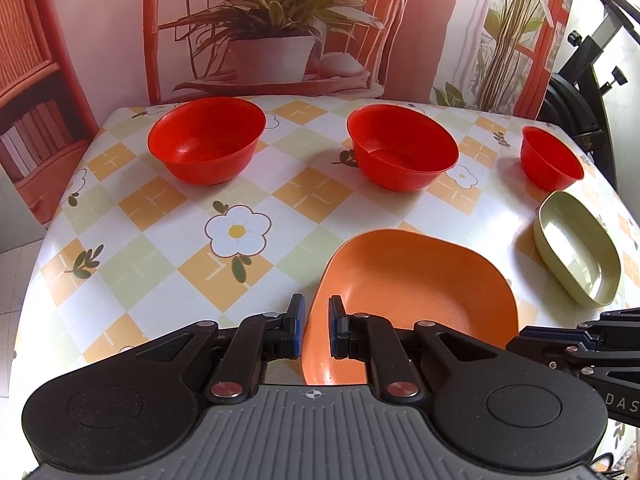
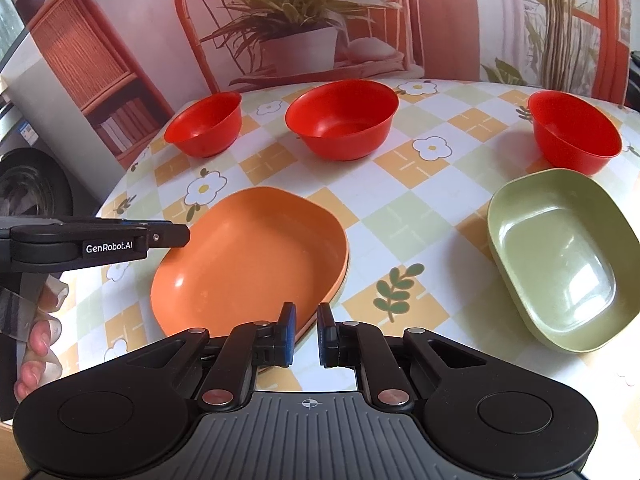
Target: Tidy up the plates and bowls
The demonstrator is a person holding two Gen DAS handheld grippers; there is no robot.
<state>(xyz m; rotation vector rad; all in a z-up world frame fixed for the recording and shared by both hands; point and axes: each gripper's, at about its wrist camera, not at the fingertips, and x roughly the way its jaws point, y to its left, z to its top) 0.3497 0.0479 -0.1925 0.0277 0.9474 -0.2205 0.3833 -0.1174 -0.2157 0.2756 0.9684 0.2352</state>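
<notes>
**Both grippers at the near rim of the orange plate**

We hold our left gripper (image 1: pixel 316 326) at the near-left edge of the orange plate (image 1: pixel 412 300), one finger outside the rim and one over the dish. The jaws stand a narrow gap apart, and the rim passes through that gap; we cannot tell whether the pads actually press it.

Our right gripper (image 2: pixel 306 334) sits at the plate's near-right corner, its jaws likewise a little open. The edge runs between them, but contact is unclear. In the right wrist view a second paler rim shows under the plate's right edge, so it may be lying on another dish.

The relation that matters: the plate lies directly ahead of both sets of fingers, its long axis running away and to the right in the left view. The green dish (image 2: pixel 560 264) rests to the right, near the right gripper and well apart from the left. Three red bowls, left (image 1: pixel 206 140), middle (image 1: pixel 402 148) and right (image 1: pixel 551 164), stand in a row at the far side of the floral tablecloth (image 1: pixel 160 240).

We judge stacking comes next, and the right hand is better placed to fetch the green dish.
</notes>
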